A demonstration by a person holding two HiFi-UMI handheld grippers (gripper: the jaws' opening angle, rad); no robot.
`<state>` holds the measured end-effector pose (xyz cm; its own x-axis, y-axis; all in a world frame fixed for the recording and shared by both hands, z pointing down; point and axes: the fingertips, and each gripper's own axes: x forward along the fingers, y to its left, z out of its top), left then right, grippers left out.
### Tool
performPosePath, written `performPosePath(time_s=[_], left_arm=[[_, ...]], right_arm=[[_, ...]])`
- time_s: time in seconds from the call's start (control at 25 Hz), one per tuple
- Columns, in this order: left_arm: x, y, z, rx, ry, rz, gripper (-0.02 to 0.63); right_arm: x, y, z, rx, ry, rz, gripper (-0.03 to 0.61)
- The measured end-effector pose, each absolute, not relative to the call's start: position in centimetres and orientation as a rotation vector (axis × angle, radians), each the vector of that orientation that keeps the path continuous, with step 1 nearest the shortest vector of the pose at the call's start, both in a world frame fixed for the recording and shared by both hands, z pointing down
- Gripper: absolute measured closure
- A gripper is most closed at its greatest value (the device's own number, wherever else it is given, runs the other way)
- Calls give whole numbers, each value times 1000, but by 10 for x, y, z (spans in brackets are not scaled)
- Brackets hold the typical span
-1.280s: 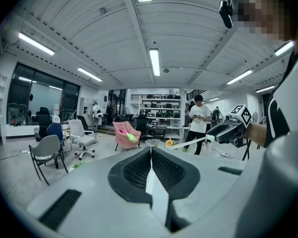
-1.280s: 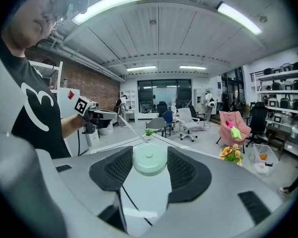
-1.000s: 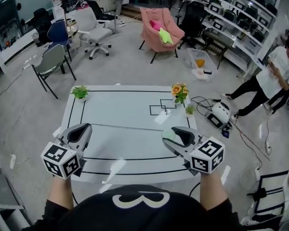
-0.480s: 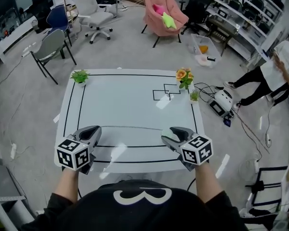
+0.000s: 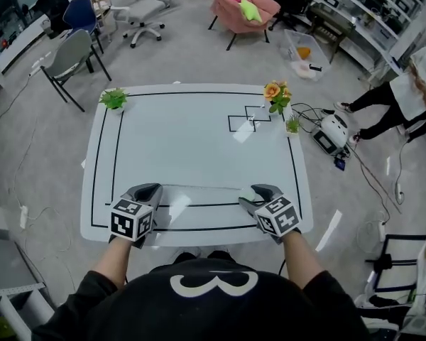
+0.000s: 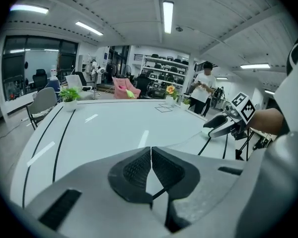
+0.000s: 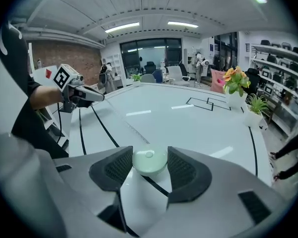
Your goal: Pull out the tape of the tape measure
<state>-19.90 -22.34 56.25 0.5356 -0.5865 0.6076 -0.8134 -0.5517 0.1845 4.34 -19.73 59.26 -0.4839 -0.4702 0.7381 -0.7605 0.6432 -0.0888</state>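
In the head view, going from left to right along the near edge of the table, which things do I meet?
left gripper → tape, stretched across → tape measure, held by the right gripper

White table (image 5: pixel 192 148), potted plant (image 5: pixel 114 99), pink armchair (image 5: pixel 224 6)

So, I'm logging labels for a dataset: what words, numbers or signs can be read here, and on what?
"3": white mark shaped like that figure, on the person's black top.
Marker cubes: black-and-white squares, no letters.
Tape: markings too fine to read.
Tape measure: no print seen.
Shelves behind: too small.
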Motion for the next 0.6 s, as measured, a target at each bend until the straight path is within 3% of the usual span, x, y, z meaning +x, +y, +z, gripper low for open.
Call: performPosePath(time_s=[0.6], left_arm=[[-205, -233, 611, 2271, -1166, 984, 600]], right_arm=[[46, -199, 614, 965, -2089, 560, 356]])
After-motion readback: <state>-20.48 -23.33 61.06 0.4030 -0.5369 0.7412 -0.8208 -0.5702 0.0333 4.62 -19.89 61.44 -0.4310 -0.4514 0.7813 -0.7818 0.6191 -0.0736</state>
